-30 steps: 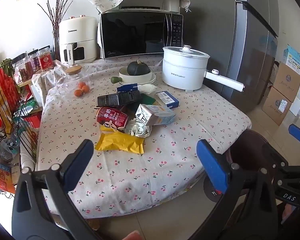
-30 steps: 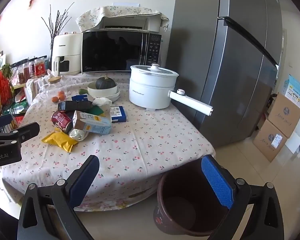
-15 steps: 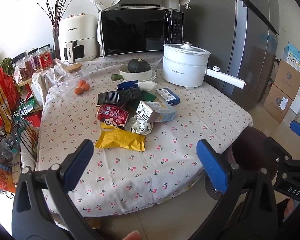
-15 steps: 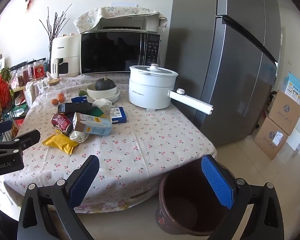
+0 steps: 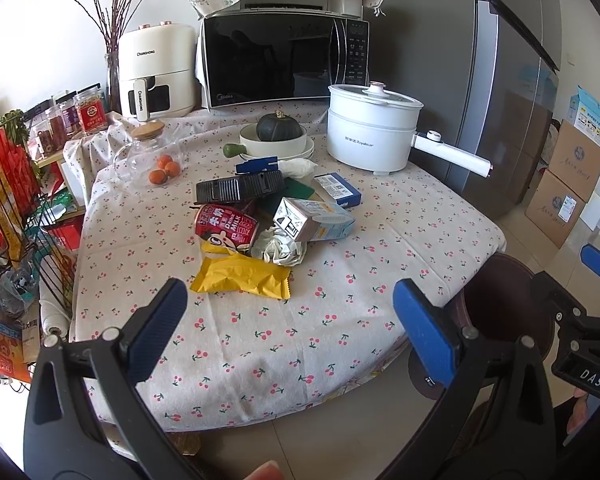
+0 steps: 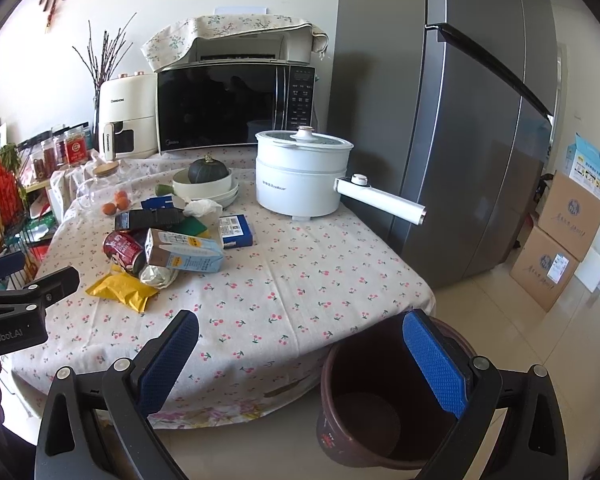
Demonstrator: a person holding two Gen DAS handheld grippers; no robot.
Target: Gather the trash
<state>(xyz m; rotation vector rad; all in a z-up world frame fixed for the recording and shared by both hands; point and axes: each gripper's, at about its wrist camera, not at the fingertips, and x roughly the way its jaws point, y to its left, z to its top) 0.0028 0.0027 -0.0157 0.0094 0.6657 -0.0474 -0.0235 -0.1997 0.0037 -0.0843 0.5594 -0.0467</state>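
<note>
A pile of trash lies on the cherry-print tablecloth: a yellow wrapper, a red drink can, a crumpled white wrapper, a milk carton, a black ribbed tray and a blue box. The same pile shows in the right wrist view, with the yellow wrapper and carton. My left gripper is open and empty, short of the table's front edge. My right gripper is open and empty, above the brown bin on the floor.
A white electric pot with a long handle, a bowl with a squash, a glass jar with oranges, a microwave and an air fryer stand at the back. A fridge and cardboard boxes are to the right.
Both grippers have risen and drawn slightly closer to the table; the view tilts a little lower on the table. Nothing on the table has moved.
</note>
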